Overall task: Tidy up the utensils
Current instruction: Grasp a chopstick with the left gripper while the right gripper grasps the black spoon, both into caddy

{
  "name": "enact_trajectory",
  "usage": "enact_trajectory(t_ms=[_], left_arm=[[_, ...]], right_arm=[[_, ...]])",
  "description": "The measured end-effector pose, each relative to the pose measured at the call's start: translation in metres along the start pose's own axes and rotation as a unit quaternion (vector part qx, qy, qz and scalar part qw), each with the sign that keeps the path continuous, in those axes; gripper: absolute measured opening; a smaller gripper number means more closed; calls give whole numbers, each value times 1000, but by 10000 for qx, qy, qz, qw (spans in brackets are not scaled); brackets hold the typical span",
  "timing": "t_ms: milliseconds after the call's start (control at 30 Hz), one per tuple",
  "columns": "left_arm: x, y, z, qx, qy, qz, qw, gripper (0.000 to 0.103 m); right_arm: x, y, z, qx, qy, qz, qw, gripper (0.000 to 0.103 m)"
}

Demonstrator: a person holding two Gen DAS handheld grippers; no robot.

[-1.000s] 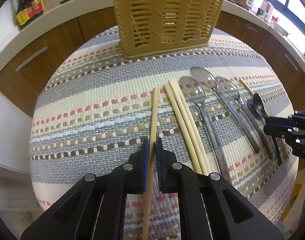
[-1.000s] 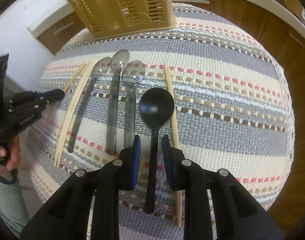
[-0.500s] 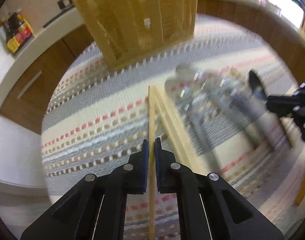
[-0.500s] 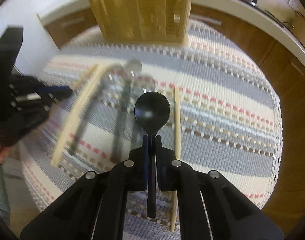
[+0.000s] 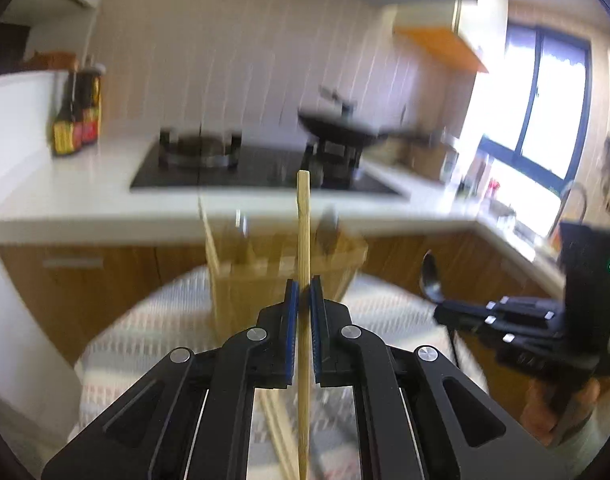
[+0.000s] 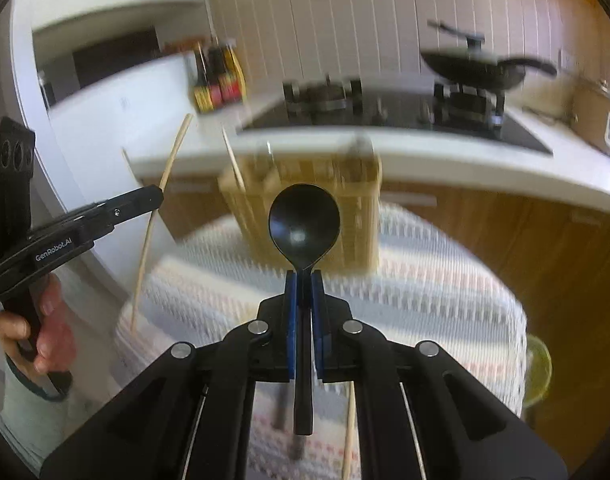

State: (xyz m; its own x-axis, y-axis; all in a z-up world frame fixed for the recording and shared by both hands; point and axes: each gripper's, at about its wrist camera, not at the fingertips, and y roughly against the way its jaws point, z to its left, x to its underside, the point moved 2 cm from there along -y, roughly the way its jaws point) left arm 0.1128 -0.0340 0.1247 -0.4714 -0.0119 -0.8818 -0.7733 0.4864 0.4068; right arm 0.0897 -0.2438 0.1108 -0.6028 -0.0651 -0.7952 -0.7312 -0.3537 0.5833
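My left gripper [image 5: 303, 286] is shut on a wooden chopstick [image 5: 303, 240] and holds it upright above the table. My right gripper [image 6: 303, 278] is shut on the handle of a black spoon [image 6: 304, 226], bowl up. The yellow slatted utensil basket [image 5: 281, 280] stands behind both on the striped cloth; it also shows in the right wrist view [image 6: 345, 196], with a chopstick and utensil handles standing in it. The left gripper [image 6: 159, 197] with its chopstick [image 6: 161, 200] shows at the left of the right wrist view. The right gripper [image 5: 439, 312] with the spoon [image 5: 429, 280] shows at the right of the left wrist view.
The round table has a striped woven cloth [image 6: 425, 300]. A chopstick [image 6: 348, 432] and a dark utensil handle lie on it below my right gripper. Behind stand a counter with a hob [image 5: 257, 168], a black pan [image 6: 473, 68] and sauce bottles [image 5: 75, 116].
Both grippers have lifted off the table and tilted up, the left with the chopstick, the right with the black spoon it closed on. The views now face the basket and the counter.
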Motion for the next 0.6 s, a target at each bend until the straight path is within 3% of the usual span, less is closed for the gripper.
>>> enact_trajectory(t_ms=[133, 300, 400, 600], left_arm=[[-34, 4, -1, 83, 174, -655, 9977, 4], [-61, -16, 17, 71, 576, -1160, 9915, 4], [-70, -37, 32, 14, 745, -1309, 9886, 4], [-69, -75, 46, -285, 589, -1471, 9870, 4]], right_arm=[[-36, 0, -3, -66, -28, -602, 9982, 5], [-70, -15, -16, -40, -147, -1138, 9934, 5], [-83, -28, -23, 90, -191, -1373, 9903, 5], [-94, -64, -44, 189, -449, -1663, 9849, 5]])
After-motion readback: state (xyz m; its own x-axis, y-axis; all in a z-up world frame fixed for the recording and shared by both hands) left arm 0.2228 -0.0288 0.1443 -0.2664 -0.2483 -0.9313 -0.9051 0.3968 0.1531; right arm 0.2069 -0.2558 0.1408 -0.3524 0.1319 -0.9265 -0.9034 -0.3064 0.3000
